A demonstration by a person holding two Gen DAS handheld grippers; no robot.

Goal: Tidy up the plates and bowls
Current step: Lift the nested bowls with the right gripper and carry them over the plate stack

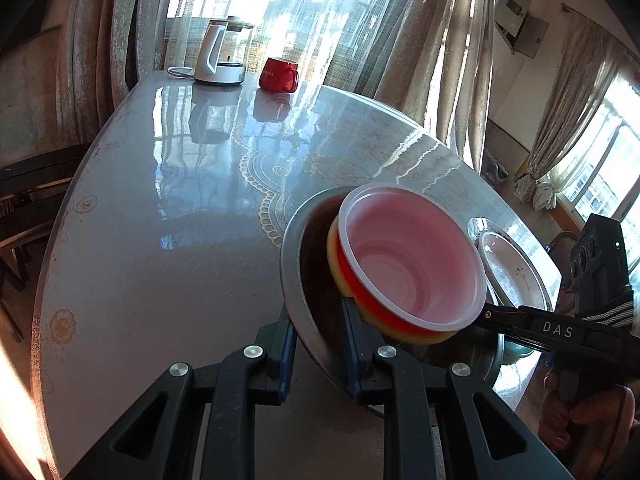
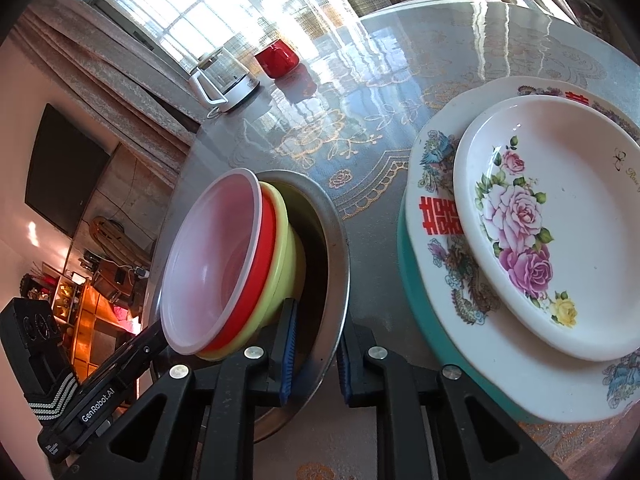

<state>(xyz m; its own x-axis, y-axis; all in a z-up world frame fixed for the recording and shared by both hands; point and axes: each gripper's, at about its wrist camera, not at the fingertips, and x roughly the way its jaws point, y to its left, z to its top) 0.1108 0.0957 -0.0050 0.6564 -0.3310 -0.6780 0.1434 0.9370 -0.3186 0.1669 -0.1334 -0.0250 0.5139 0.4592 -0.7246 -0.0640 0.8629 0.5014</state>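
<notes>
A large steel bowl (image 1: 296,272) sits on the round table and holds a nested stack: a clear plastic bowl (image 1: 412,256) in a red bowl (image 1: 380,312) in a yellow bowl (image 1: 416,338). My left gripper (image 1: 318,344) straddles the steel bowl's rim, shut on it. My right gripper (image 2: 314,348) straddles the same steel bowl's (image 2: 334,240) rim on the other side, shut on it. The clear bowl (image 2: 208,268), red bowl (image 2: 256,280) and yellow bowl (image 2: 280,260) tilt inside. To the right, a rose plate (image 2: 560,232) lies on a patterned plate (image 2: 436,264) on a teal plate (image 2: 420,320).
A glass kettle (image 1: 220,56) and a red mug (image 1: 279,75) stand at the table's far edge (image 1: 360,92). The plate stack shows behind the bowls in the left view (image 1: 516,272). Curtains and windows surround the table. A dark chair (image 1: 24,200) stands at left.
</notes>
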